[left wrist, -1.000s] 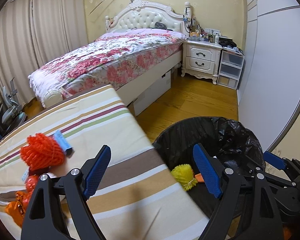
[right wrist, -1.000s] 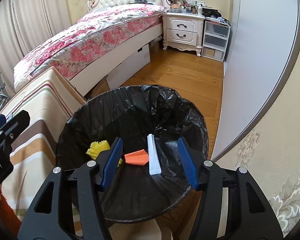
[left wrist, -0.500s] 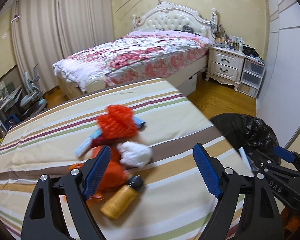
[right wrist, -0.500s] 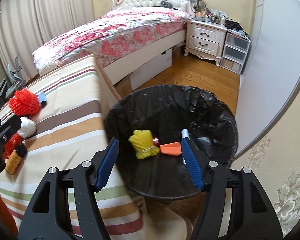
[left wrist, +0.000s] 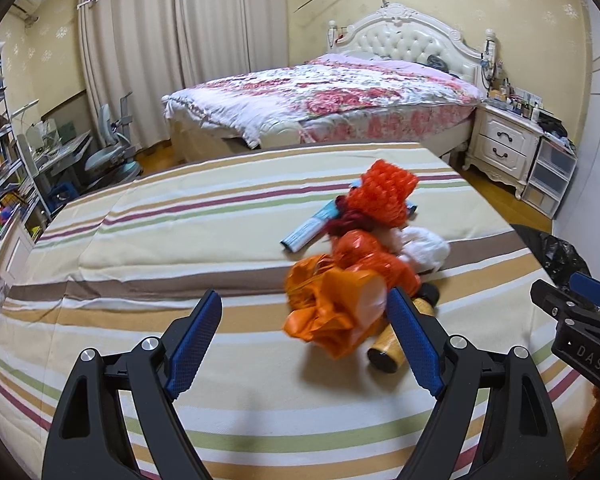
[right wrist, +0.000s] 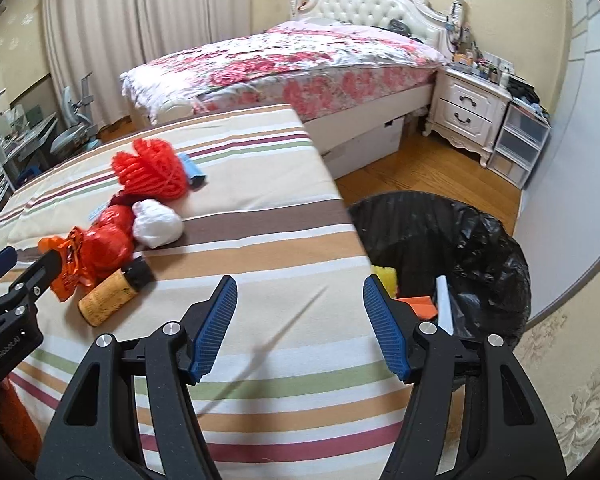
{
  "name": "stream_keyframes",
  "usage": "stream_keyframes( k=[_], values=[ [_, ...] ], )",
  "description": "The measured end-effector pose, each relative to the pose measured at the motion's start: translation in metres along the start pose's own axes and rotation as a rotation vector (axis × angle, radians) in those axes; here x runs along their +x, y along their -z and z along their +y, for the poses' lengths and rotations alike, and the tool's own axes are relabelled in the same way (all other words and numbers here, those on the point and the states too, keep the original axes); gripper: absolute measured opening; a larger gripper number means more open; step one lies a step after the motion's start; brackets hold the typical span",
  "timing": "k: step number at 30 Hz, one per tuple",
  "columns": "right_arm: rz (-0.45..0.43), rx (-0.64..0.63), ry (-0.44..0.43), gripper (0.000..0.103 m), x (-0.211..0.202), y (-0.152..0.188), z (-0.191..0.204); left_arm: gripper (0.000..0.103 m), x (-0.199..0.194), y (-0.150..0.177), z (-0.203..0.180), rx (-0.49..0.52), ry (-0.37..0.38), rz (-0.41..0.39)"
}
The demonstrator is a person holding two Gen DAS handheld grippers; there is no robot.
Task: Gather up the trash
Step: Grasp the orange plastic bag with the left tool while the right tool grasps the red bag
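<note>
A heap of trash lies on the striped table (left wrist: pixel 180 240): a red foam net (left wrist: pixel 384 194), a blue-white wrapper (left wrist: pixel 308 230), a white wad (left wrist: pixel 426 250), an orange plastic bag (left wrist: pixel 340 304) and a yellow bottle with a black cap (left wrist: pixel 392 348). My left gripper (left wrist: pixel 304 340) is open and empty, just short of the orange bag. My right gripper (right wrist: pixel 300 328) is open and empty over the table's right edge. The bin with a black liner (right wrist: pixel 480 240) holds a yellow net (right wrist: pixel 384 276), an orange piece (right wrist: pixel 420 306) and a white strip (right wrist: pixel 444 304). The red net (right wrist: pixel 152 174) and bottle (right wrist: pixel 112 294) also show in the right wrist view.
A flowered bed (left wrist: pixel 332 100) stands behind the table, with a white nightstand (left wrist: pixel 504 144) and plastic drawers (left wrist: pixel 552 176) to its right. A desk, chair and shelves (left wrist: pixel 40 152) stand at the left. Wooden floor (right wrist: pixel 432 168) lies beyond the bin, beside a white wardrobe (right wrist: pixel 584 140).
Both grippers swung left, away from the bin and toward the table. The trash heap came into the left wrist view and grew nearer. Both stayed open and empty.
</note>
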State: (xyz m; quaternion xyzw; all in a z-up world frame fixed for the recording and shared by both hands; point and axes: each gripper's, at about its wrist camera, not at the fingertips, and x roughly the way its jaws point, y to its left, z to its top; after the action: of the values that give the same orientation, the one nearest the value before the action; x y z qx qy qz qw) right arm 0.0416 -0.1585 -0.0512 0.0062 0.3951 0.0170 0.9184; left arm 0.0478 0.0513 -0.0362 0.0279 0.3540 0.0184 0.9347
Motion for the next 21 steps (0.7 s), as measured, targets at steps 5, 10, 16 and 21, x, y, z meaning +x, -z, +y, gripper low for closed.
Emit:
stream_keyframes(
  k=[5, 10, 16, 21],
  values=[
    [0.012, -0.018, -0.012, 0.064, 0.003, 0.002, 0.012, 0.082, 0.008, 0.005, 0.007, -0.011, 0.018, 0.023],
    [0.016, -0.02, -0.018, 0.064, 0.004, 0.003, 0.015, 0.073, 0.015, 0.006, 0.006, 0.007, 0.023, 0.026],
    [0.018, -0.029, -0.031, 0.064, 0.004, 0.002, 0.02, 0.044, 0.022, 0.009, 0.009, 0.012, 0.067, 0.06],
    [0.012, -0.053, -0.049, 0.064, 0.001, 0.0, 0.03, 0.041, 0.018, 0.011, 0.016, 0.013, 0.067, 0.053]
  ],
)
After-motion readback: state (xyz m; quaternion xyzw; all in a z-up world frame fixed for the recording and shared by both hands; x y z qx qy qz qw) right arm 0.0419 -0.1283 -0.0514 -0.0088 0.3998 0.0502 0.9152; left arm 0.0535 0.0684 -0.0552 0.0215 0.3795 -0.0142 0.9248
